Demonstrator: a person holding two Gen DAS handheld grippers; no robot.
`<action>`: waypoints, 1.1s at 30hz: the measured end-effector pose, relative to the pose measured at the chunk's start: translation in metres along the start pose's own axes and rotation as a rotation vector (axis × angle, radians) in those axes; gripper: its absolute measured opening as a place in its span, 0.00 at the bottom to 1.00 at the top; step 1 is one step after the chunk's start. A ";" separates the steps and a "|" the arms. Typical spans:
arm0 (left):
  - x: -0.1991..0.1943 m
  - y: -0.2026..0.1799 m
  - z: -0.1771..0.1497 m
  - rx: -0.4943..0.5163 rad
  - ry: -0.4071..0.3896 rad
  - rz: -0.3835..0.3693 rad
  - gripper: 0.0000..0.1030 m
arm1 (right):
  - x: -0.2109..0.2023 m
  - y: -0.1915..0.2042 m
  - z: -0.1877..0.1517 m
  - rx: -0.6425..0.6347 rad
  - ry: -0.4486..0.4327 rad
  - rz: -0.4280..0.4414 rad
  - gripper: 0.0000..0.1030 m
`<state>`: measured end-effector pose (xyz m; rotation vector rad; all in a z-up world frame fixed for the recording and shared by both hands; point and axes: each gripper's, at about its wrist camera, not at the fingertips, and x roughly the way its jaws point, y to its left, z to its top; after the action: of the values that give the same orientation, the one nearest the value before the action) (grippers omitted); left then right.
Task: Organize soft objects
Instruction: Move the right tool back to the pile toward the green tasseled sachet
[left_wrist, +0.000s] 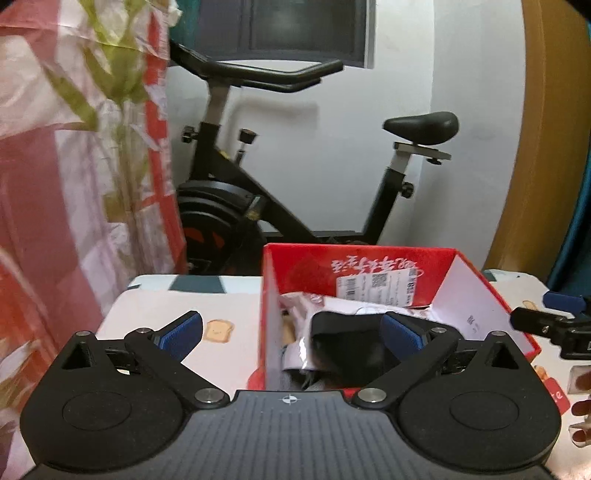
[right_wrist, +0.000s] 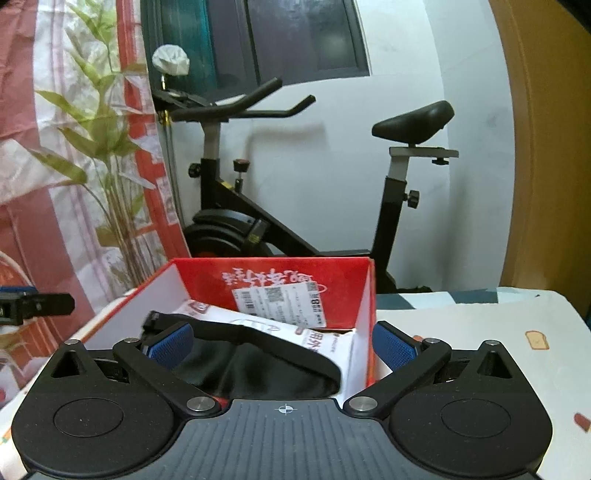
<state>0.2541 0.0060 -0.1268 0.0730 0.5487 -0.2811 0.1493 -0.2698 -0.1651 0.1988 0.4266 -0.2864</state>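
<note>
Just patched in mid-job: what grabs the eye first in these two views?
The red box sits open on the toast-print tablecloth, holding a black soft item over white packets. Behind it stands a black exercise bike. The left gripper and right gripper are open, empty.

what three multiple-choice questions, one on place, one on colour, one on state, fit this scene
1. Where does the black pouch lie?
A. in the box
B. on the bike seat
C. on the floor

2. What colour is the box outside?
A. green
B. red
C. yellow

3. How do the left gripper and right gripper stand?
A. both open
B. both shut
C. one shut on the pouch

Answers: 1 A, the pouch rests among white packets inside the box walls. 2 B, its flaps show red. 3 A, each pair of blue pads stands wide apart, holding nothing.
</note>
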 end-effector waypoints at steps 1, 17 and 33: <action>-0.005 0.000 -0.004 0.003 -0.003 0.015 1.00 | -0.004 0.003 -0.002 0.002 -0.002 0.005 1.00; -0.055 -0.001 -0.086 -0.054 0.104 0.094 1.00 | -0.045 0.023 -0.076 0.107 0.064 0.123 1.00; -0.077 0.033 -0.126 -0.167 0.230 0.031 0.87 | -0.046 0.054 -0.112 0.056 0.152 0.106 1.00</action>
<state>0.1368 0.0741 -0.1941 -0.0486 0.7966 -0.1967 0.0835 -0.1810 -0.2377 0.2981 0.5569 -0.1797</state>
